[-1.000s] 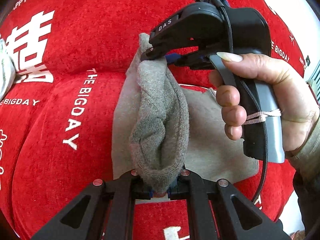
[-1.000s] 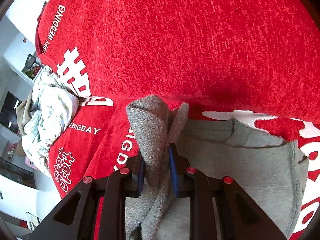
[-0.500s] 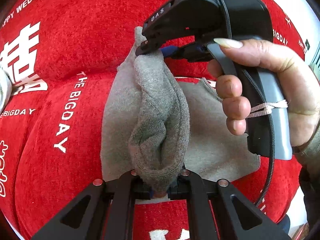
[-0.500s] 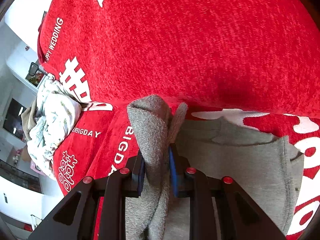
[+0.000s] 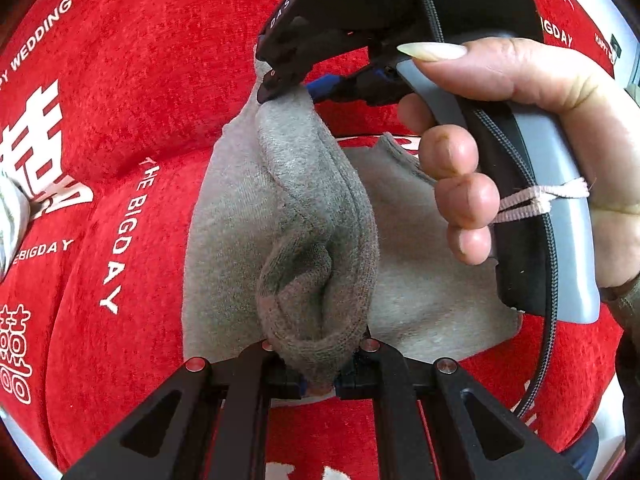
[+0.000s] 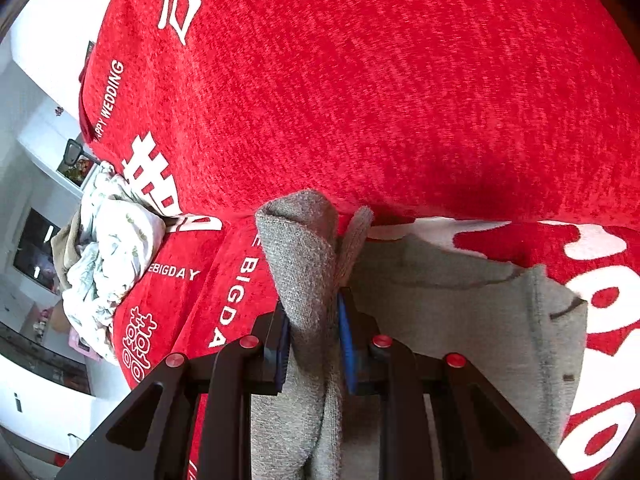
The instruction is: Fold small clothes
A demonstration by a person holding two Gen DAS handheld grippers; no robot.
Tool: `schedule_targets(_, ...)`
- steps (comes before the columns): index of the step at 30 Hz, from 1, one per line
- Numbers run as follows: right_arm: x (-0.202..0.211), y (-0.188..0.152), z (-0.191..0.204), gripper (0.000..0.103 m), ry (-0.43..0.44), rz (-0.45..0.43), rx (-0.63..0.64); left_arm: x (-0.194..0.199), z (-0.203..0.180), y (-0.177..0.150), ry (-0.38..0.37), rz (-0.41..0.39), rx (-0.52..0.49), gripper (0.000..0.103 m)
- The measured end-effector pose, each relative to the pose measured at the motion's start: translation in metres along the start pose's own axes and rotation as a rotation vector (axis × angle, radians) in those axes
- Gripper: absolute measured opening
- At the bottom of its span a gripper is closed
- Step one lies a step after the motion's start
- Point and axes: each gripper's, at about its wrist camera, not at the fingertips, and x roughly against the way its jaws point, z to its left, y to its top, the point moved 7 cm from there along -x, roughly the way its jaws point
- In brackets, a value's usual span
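Note:
A small grey knit garment [image 5: 312, 216] lies on a red sofa cover, with one long edge lifted into a raised fold. My left gripper [image 5: 318, 378] is shut on the near end of that fold. In the left wrist view my right gripper [image 5: 294, 90], held by a hand [image 5: 520, 128], pinches the far end. In the right wrist view my right gripper [image 6: 314, 340] is shut on the bunched grey garment [image 6: 304, 264], whose flat part spreads to the right [image 6: 480, 320].
The red cover [image 6: 400, 80] with white lettering spans the seat and backrest. A crumpled white patterned cloth [image 6: 108, 248] lies on the sofa's left end, also at the left edge [image 5: 12, 216] of the left wrist view. Room furniture shows beyond the sofa's left edge.
Both grippers have carried the lifted grey fold sideways across the sofa, and the right gripper now looms closer in the left wrist view. Both grips are unchanged.

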Motion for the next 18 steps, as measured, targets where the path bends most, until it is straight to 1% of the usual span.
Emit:
schedule_targets(6, 0.011, -0.002, -0.016, 0.024, 0.002, -0.008, -0.010, -0.002, -0.016, 0.000, 0.008, 0.006, -0.033, 0.009)
schedule_targets(18, 0.035, -0.006, -0.050, 0.024, 0.005, -0.030, -0.028, -0.001, -0.043, 0.005, -0.025, 0.015, -0.078, 0.009)
